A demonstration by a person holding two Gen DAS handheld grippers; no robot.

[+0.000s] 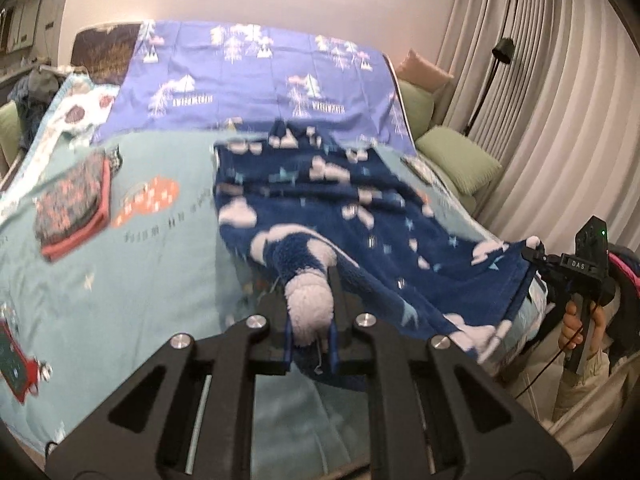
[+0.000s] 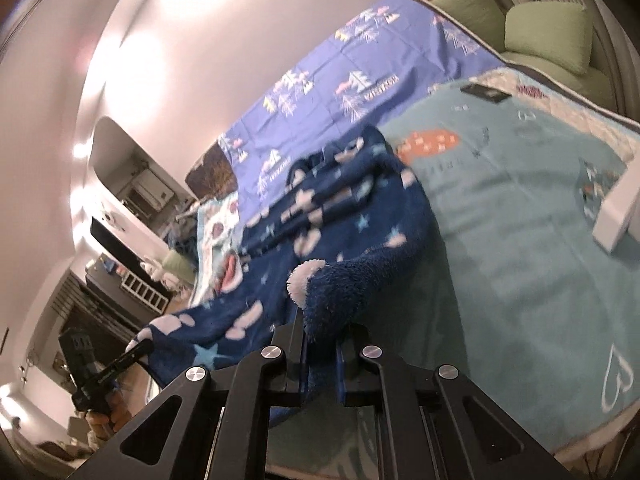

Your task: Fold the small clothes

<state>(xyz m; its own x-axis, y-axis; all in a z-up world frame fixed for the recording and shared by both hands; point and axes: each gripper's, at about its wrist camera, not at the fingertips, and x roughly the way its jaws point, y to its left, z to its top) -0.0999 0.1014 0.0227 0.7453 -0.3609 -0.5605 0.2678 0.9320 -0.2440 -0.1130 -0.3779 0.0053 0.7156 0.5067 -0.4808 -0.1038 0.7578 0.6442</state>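
Two corners of the navy fleece garment draped over the teal bedspread are clenched, one each, by the left gripper and right gripper, so folding seems underway; next, carry both corners evenly across.

Each handheld gripper is matte black. The left gripper has angular linkage arms with triangular cut-outs, four round silver screw heads across the front and blue fingers. The right gripper has the same build – silver screws, blue finger edges, a thin metal rod under the frame. Seen from the left wrist camera, the right one carries white "DAS" lettering, a small green light and a thin black cable; the person's sleeve is pale beige.
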